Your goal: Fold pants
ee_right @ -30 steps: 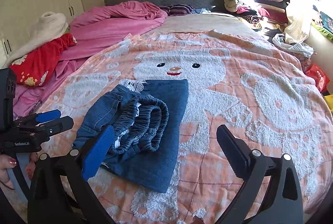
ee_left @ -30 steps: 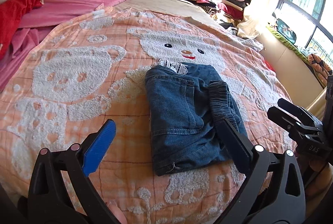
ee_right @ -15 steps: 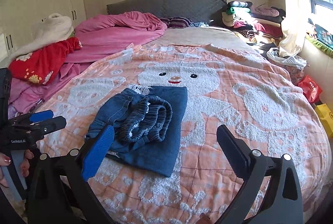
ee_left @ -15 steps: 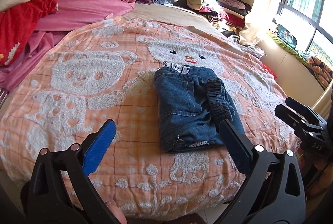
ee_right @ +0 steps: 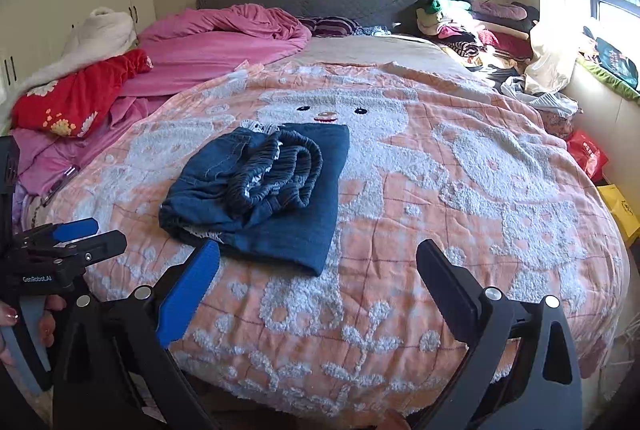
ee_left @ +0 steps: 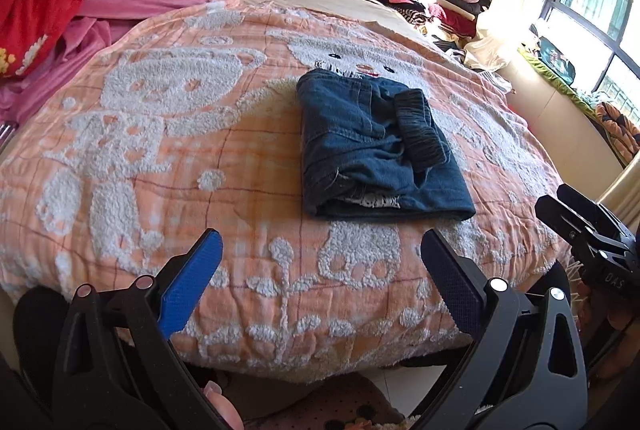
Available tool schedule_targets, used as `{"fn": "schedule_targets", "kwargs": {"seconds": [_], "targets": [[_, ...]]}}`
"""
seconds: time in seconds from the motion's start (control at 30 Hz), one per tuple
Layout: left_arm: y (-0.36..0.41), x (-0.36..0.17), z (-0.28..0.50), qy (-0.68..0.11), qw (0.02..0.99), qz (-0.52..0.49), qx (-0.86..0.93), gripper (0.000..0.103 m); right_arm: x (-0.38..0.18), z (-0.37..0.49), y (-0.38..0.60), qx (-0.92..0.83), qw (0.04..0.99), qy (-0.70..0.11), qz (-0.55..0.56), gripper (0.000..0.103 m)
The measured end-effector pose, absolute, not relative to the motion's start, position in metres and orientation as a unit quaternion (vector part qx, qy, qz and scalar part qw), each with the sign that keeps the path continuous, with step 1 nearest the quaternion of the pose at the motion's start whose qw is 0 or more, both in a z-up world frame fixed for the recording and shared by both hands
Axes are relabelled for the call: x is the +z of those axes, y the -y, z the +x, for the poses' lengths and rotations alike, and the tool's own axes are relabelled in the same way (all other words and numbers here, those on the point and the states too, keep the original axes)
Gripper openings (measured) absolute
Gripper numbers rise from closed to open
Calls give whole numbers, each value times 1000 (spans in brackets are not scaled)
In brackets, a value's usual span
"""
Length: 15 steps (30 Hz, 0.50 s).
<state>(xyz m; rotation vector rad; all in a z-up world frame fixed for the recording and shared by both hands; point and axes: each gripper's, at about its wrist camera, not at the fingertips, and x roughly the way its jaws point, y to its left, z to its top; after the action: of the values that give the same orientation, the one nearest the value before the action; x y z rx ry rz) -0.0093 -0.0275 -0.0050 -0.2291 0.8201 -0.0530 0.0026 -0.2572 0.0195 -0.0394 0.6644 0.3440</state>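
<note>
Dark blue denim pants (ee_left: 372,146) (ee_right: 264,186) lie folded into a compact bundle on the orange blanket with white bear patterns (ee_left: 160,134) (ee_right: 460,190). Their elastic waistband is bunched on top. My left gripper (ee_left: 320,258) hangs open near the foot edge of the bed, well back from the pants and holding nothing. My right gripper (ee_right: 318,262) is open too, empty, and just as far back. Each gripper shows at the edge of the other's view: the right gripper (ee_left: 588,226) and the left gripper (ee_right: 68,238), held by a hand.
Pink bedding (ee_right: 224,38) and a red cloth (ee_right: 76,98) are piled at the head and left of the bed. A heap of clothes (ee_right: 468,22) lies at the far right by the window. The bed's foot edge (ee_left: 304,362) is right below my grippers.
Both grippers have pulled back from the pants toward the foot of the bed, so the folded bundle looks smaller and farther. The pants have not moved.
</note>
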Motion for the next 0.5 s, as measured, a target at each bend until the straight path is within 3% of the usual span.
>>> {"fn": "schedule_targets", "kwargs": {"seconds": [0.5], "targets": [[33,-17,-13,-411,906,-100,-15,94,-4,-3,255,159,921,-355,-24,98]]}}
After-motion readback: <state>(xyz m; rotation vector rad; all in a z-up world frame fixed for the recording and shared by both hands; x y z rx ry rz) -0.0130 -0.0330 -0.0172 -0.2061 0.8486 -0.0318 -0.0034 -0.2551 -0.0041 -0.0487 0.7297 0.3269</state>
